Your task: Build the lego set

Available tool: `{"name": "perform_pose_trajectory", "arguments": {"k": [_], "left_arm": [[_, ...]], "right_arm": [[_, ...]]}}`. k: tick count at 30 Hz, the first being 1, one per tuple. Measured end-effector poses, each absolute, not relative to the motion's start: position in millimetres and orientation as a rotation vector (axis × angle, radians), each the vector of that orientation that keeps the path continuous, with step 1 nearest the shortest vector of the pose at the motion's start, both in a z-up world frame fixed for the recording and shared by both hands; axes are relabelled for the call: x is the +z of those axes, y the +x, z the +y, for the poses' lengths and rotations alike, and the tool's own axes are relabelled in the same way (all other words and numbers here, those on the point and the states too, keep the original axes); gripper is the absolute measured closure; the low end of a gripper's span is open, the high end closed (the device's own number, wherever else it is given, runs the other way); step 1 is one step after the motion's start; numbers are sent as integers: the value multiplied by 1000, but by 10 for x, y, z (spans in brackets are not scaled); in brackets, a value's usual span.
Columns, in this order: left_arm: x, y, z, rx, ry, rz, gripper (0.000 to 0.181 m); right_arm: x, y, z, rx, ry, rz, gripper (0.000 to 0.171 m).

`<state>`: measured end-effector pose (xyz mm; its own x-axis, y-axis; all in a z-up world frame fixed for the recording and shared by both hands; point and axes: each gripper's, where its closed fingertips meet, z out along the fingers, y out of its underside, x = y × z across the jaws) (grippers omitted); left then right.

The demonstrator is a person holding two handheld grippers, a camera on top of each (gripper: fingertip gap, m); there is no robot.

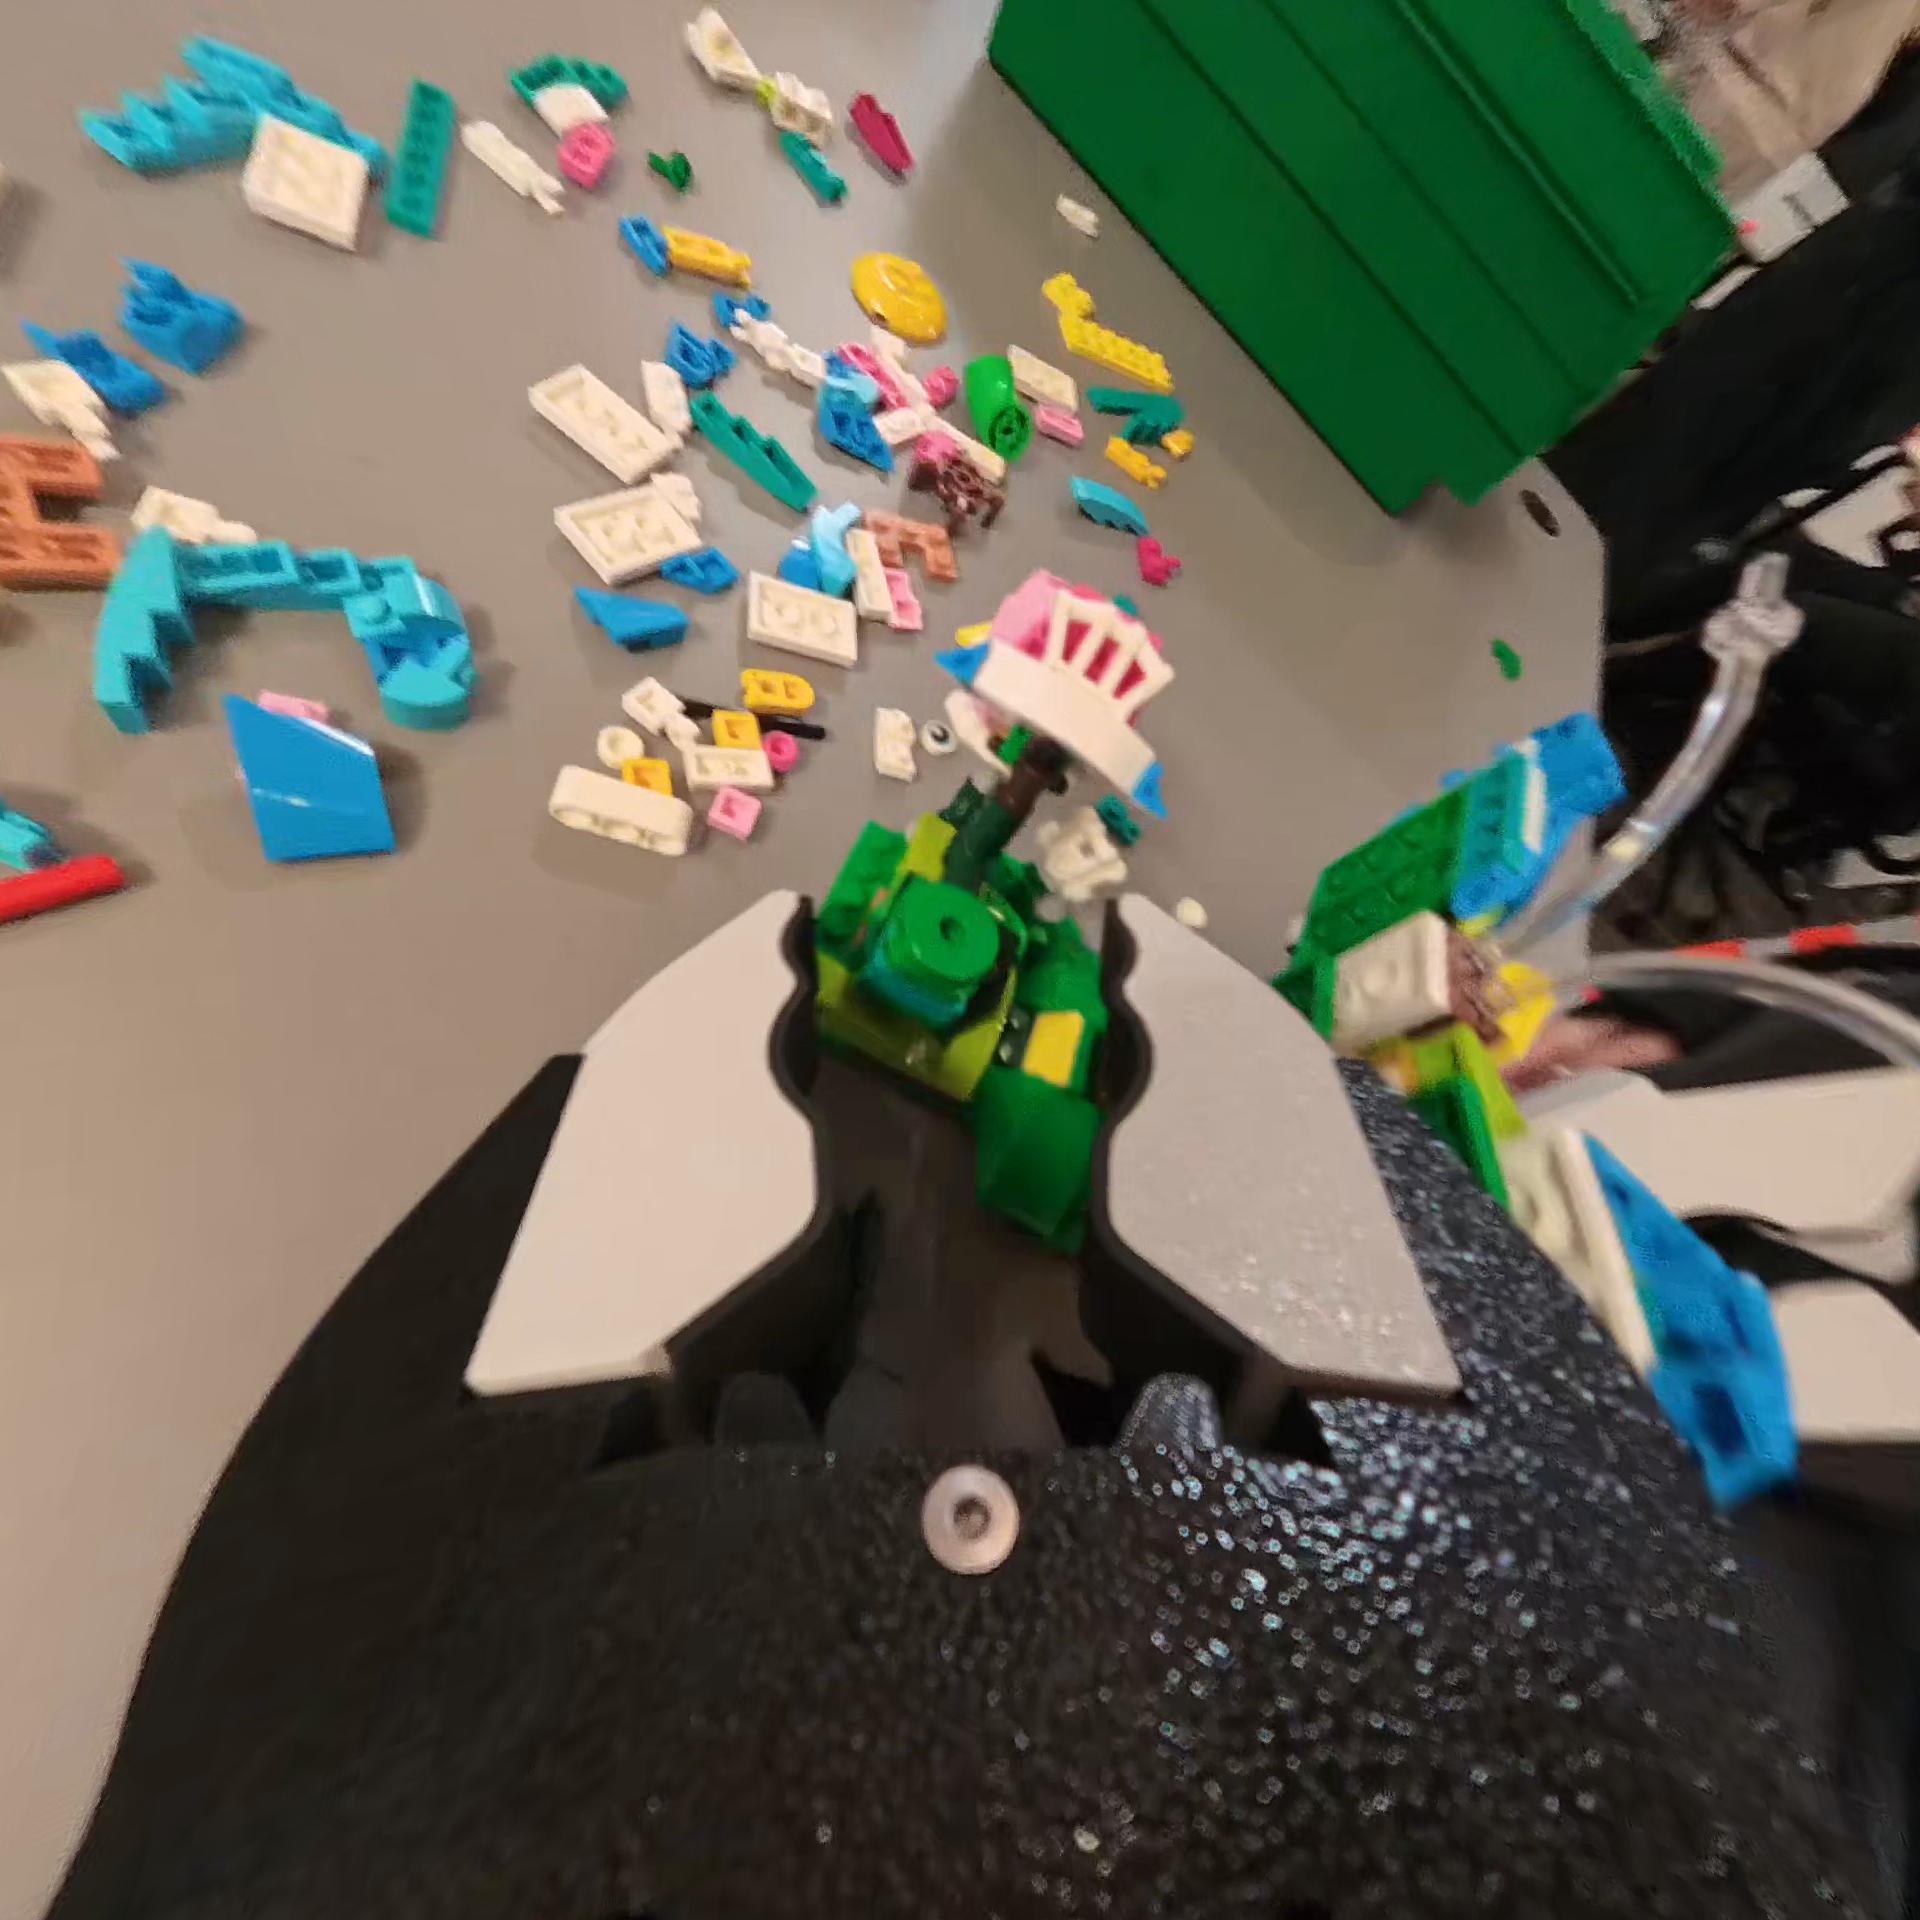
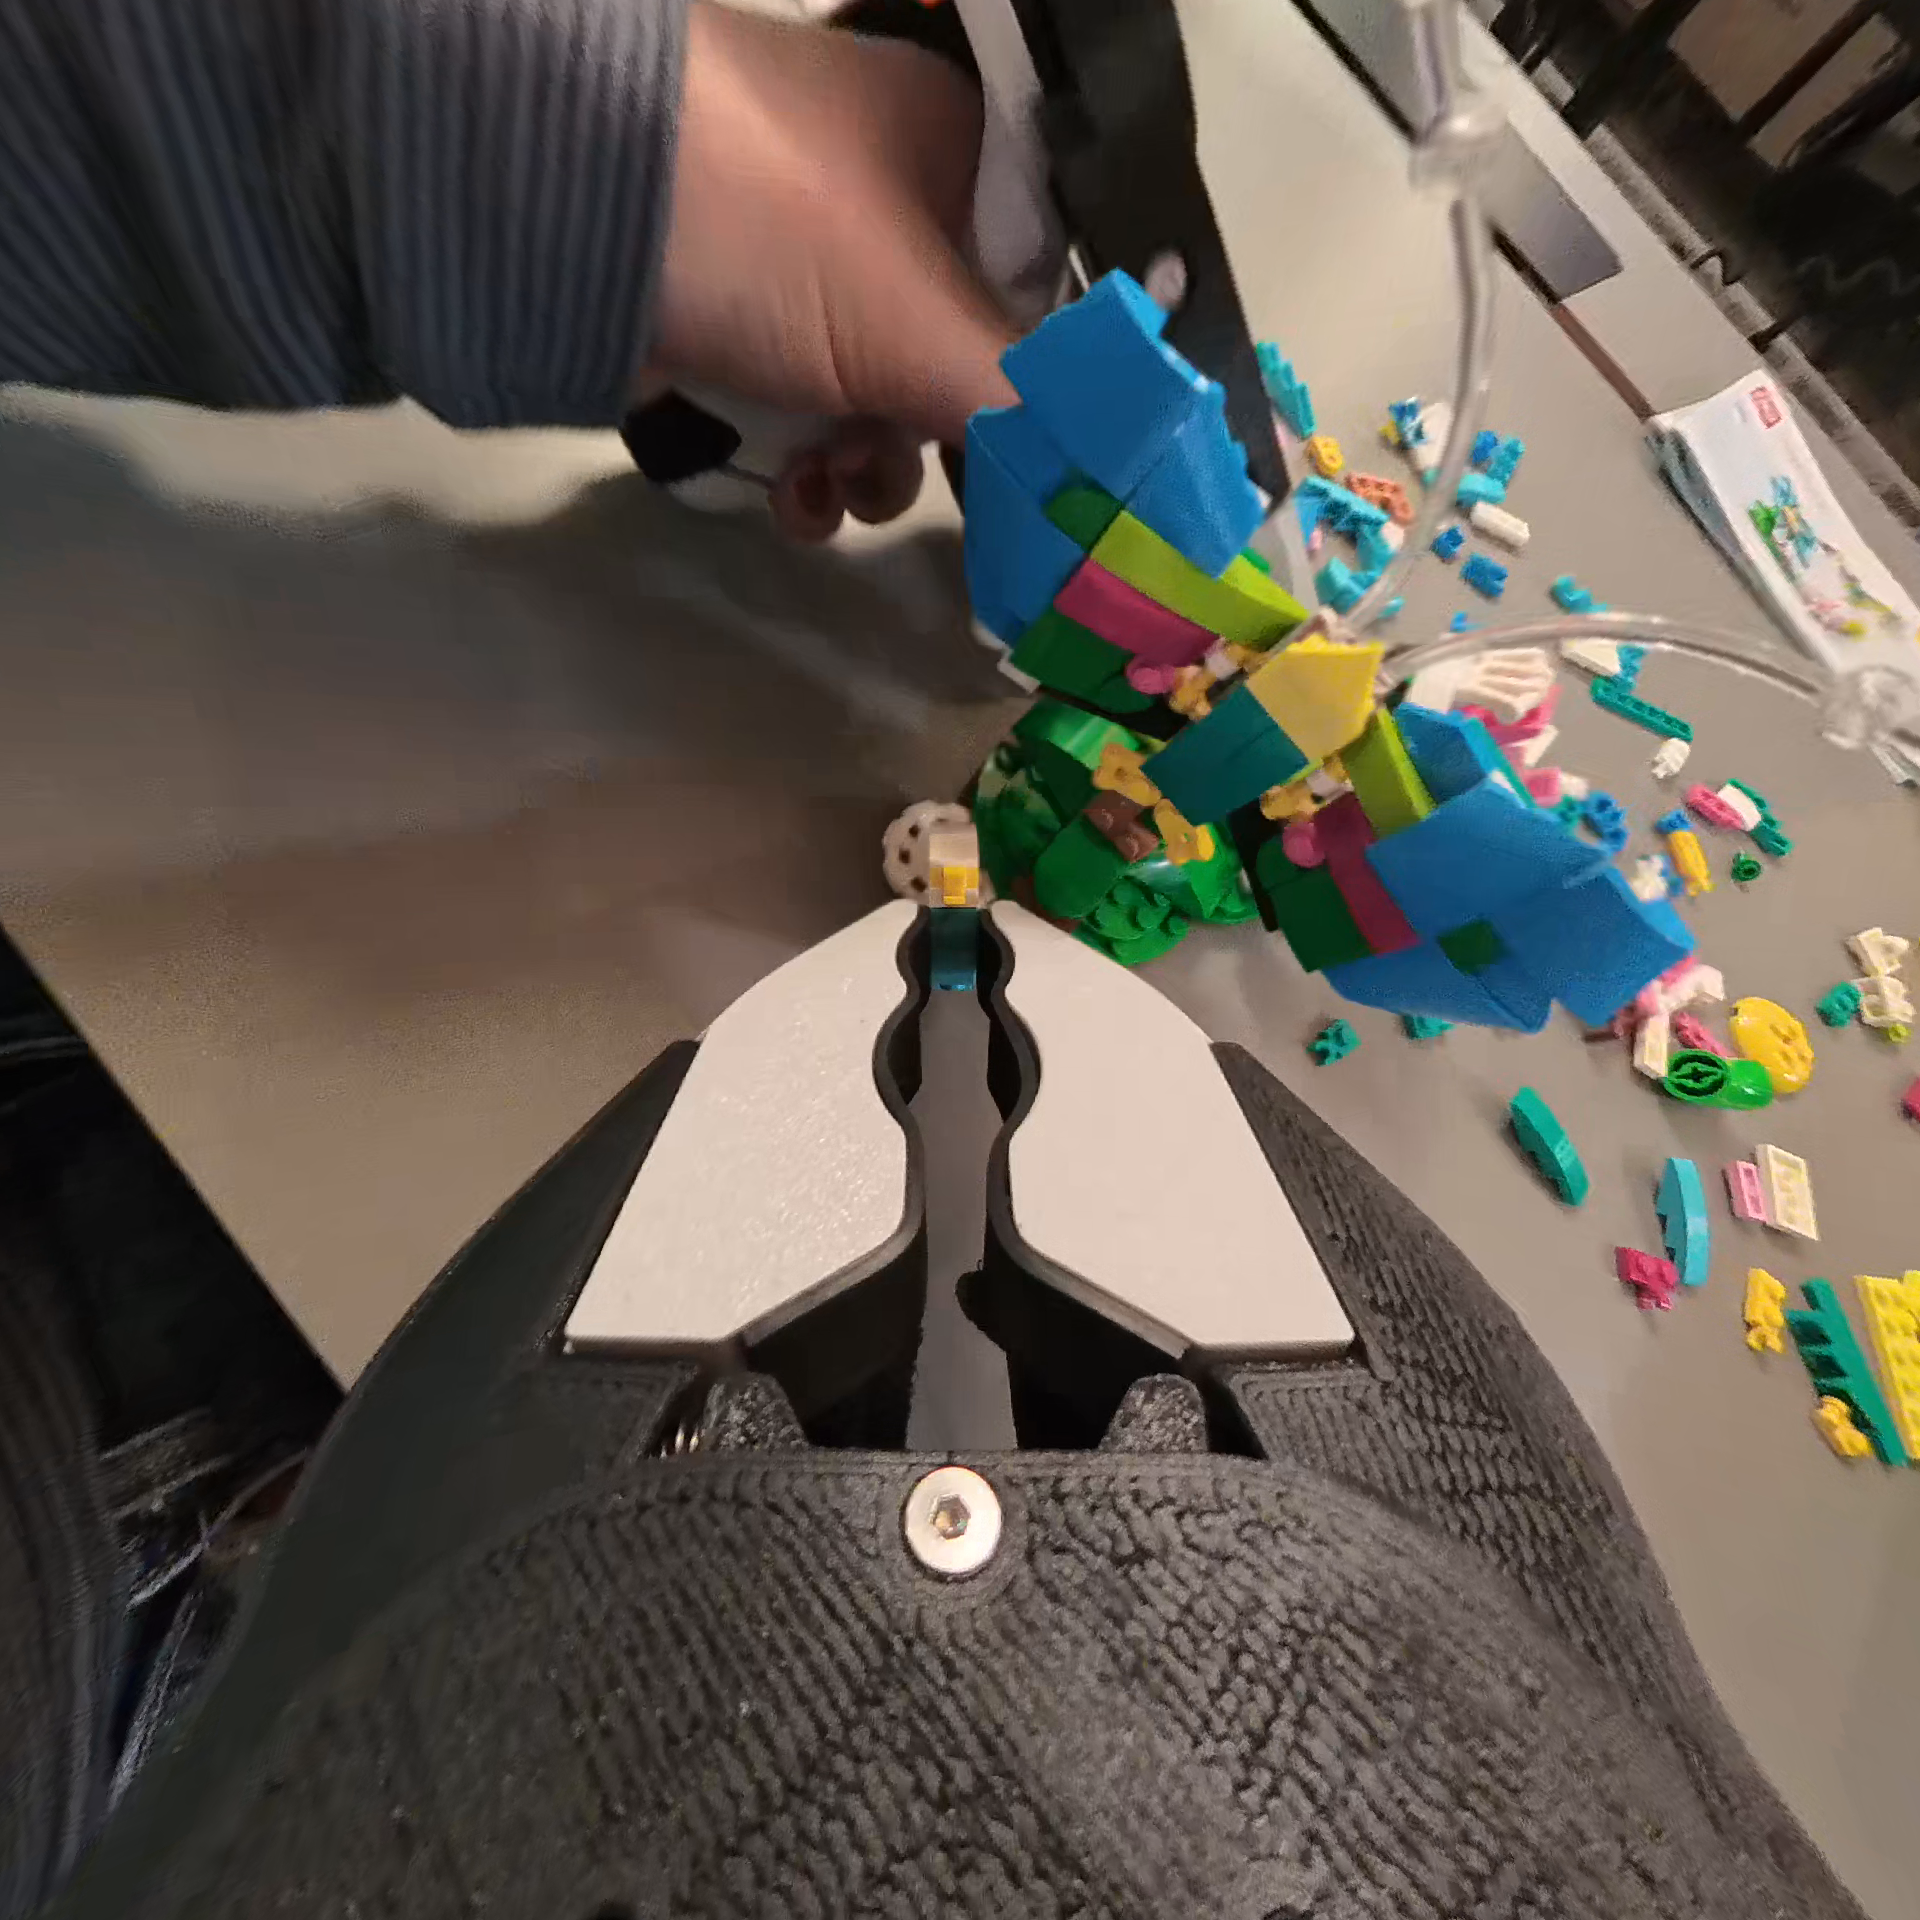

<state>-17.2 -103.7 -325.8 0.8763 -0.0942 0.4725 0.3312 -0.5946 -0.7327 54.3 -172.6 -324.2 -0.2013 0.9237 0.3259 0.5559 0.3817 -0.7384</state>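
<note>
Closest to the left wrist camera, the left gripper is clamped on the green base of the partly built model. A dark stem rises from that base away from the fingers, ending in a white and pink crown piece.

In the right wrist view, the right gripper is pinched on a small stacked piece, teal at the bottom, yellow and white at the tip. Its long axis runs straight out along the fingers. The model, with blue wing-like sections, hangs just ahead and to the right of this piece, held off the grey table.

Judgement: the right gripper carries the piece, so it needs to move forward and rightward to reach the model.

Loose bricks lie scattered on the table beyond.
</note>
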Motion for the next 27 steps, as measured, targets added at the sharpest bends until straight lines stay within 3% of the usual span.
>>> {"name": "perform_pose_trajectory", "arguments": {"k": [1,4,11,16,27], "left_arm": [[-3223,-141,-1100,-644,-2116,-151,122],[-3199,-115,-1385,-701,-2134,-96,109],[-3277,376,-1947,-902,-2251,103,122],[-3349,501,-2040,-697,-2347,255,112],[-3153,206,-2228,-495,-2291,317,111]], "right_arm": [[-3250,570,-1735,615,-1284,-1892,165],[-3226,699,-1700,646,-1312,-1878,165],[-3199,883,-1493,742,-1433,-1777,165],[-3293,805,-1554,746,-1479,-1832,165],[-3245,385,-2002,839,-1311,-1918,165]]}}
